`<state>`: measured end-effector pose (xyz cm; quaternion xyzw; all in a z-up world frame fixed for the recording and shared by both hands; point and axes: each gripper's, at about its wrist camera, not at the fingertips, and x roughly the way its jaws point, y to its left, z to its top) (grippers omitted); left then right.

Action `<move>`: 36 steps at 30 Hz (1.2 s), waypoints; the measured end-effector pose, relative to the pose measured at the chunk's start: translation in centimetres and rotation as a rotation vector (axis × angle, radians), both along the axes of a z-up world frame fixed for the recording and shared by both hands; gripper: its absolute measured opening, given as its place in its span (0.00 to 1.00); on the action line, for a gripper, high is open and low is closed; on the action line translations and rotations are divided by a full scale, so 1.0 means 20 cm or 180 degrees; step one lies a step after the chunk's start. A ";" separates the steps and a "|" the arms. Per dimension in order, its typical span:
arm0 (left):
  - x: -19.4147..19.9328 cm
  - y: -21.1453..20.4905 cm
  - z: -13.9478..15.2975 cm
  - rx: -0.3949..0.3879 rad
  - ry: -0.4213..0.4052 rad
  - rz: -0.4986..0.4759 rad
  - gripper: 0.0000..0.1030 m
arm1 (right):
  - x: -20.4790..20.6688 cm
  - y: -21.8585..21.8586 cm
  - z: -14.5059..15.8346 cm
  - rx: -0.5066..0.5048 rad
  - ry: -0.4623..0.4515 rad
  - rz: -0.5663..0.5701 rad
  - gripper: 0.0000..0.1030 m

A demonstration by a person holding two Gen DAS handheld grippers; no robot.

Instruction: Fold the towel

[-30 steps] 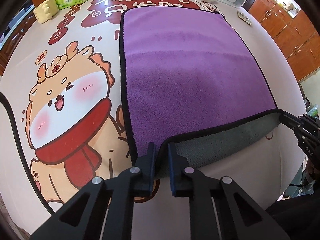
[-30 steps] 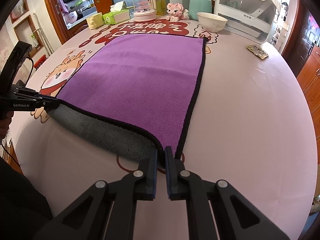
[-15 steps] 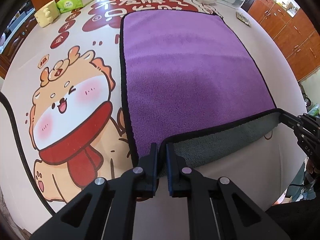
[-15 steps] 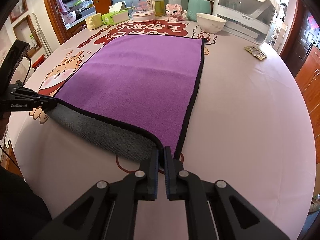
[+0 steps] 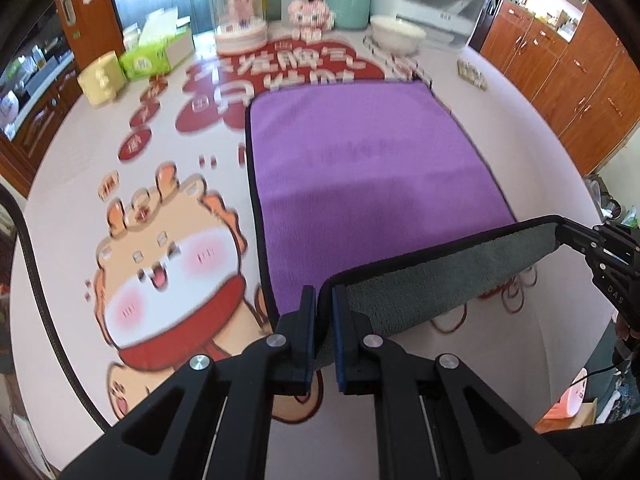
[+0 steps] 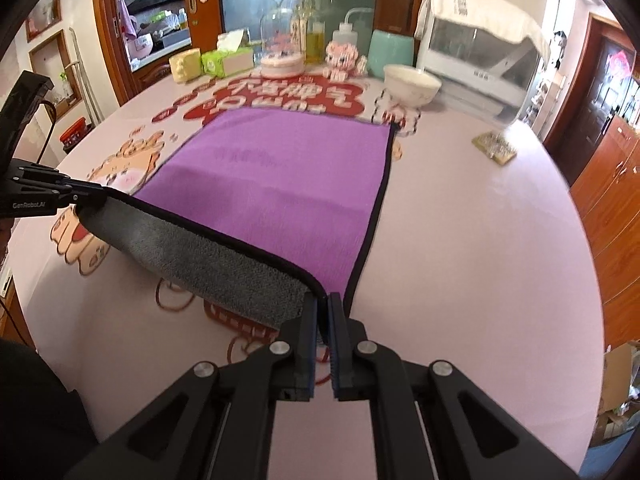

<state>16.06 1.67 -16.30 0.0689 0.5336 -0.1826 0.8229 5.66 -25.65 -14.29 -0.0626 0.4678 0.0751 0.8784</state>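
A purple towel [image 5: 368, 160] with a black hem and grey underside lies on the round table; it also shows in the right wrist view [image 6: 280, 184]. My left gripper [image 5: 324, 300] is shut on its near left corner. My right gripper [image 6: 323, 304] is shut on the near right corner. The near edge hangs lifted between them, with the grey underside [image 5: 440, 276] facing me. The right gripper shows at the right edge of the left wrist view [image 5: 560, 232]. The left gripper shows at the left of the right wrist view [image 6: 86, 196].
The table [image 6: 480, 240] has a pink cartoon cloth. At its far side stand a white bowl [image 6: 412, 84], a teal jar [image 6: 390, 54], a glass dome [image 6: 280, 44], a green tissue box [image 6: 224, 62] and a yellow cup [image 6: 184, 67]. Wooden cabinets [image 5: 580, 80] stand right.
Both grippers have lifted the towel's near edge higher off the table and carried it forward. The views have tilted up, so more of the far side shows.
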 end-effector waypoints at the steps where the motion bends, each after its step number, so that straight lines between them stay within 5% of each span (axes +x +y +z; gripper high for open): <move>1: 0.01 0.00 0.02 -0.0012 -0.0038 0.0004 0.06 | 0.01 0.00 0.03 -0.0013 -0.0044 -0.0005 0.04; 16: 0.26 -0.03 0.30 -0.0069 -0.0656 0.0076 0.06 | 0.29 -0.02 0.26 -0.0186 -0.0530 0.0066 0.04; 36: 0.69 -0.12 0.26 -0.0094 -0.0920 0.0396 0.06 | 0.77 -0.10 0.21 -0.0204 -0.0873 -0.0045 0.04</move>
